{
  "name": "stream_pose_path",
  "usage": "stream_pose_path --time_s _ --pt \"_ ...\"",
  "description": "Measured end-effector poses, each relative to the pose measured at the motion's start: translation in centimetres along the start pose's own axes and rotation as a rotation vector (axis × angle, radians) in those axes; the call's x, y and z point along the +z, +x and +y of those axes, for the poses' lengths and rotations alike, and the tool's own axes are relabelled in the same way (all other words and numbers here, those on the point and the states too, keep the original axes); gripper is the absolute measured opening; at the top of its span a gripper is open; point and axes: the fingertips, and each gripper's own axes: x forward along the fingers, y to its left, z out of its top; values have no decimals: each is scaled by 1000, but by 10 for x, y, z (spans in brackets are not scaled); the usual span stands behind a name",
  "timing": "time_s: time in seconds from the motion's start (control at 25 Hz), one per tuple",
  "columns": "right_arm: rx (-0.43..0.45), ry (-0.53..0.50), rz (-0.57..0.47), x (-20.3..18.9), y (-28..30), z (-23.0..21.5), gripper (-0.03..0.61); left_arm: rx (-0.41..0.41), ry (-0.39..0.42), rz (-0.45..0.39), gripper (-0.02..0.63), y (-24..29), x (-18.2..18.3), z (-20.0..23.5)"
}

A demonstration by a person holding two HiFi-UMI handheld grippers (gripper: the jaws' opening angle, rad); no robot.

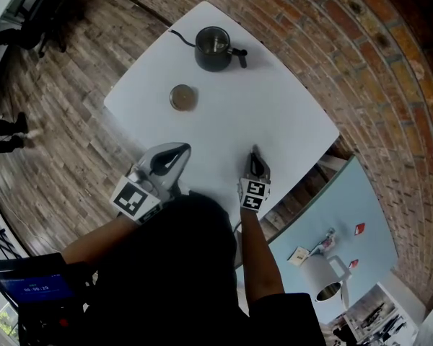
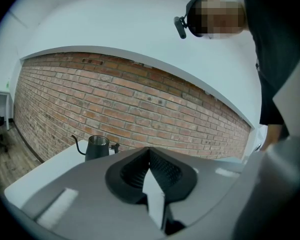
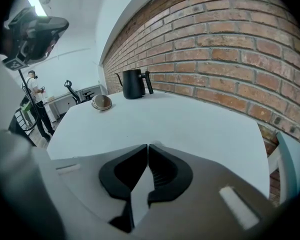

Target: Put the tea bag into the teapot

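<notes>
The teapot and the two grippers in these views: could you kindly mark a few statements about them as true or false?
1. The teapot has its lid on. False: its top is open, and the round lid lies on the table, apart from it.
2. The teapot's thin spout points toward the head view's left. True.
3. The right gripper has its jaws wide apart. False: they are together, with a small pale thing, likely the tea bag, at their tips.
4. The left gripper has its jaws together with nothing between them. True.
</notes>
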Motion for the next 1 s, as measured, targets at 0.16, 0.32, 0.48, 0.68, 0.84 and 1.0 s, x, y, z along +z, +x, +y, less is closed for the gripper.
stream_pose_path --time_s 0.16,0.32,0.48,0.68,0.84,1.0 --pt "8 -8 -44 13 -7 1 9 2 -33 10 0 -3 -8 -6" --pt "0 -31 -94 30 -19 -3 9 -29 -46 -6 0 -3 -9 -16" --pt "-34 -30 -128 40 -29 -10 8 -55 -46 -12 0 4 -10 -12" --pt "-84 59 -186 58 -35 -10 7 -116 -71 -27 0 16 0 -3" --pt "-115 98 -231 76 -42 -6 6 -174 -39 -11 0 24 6 -4" --pt "-125 95 -246 91 -46 4 6 -211 -26 -11 0 27 13 0"
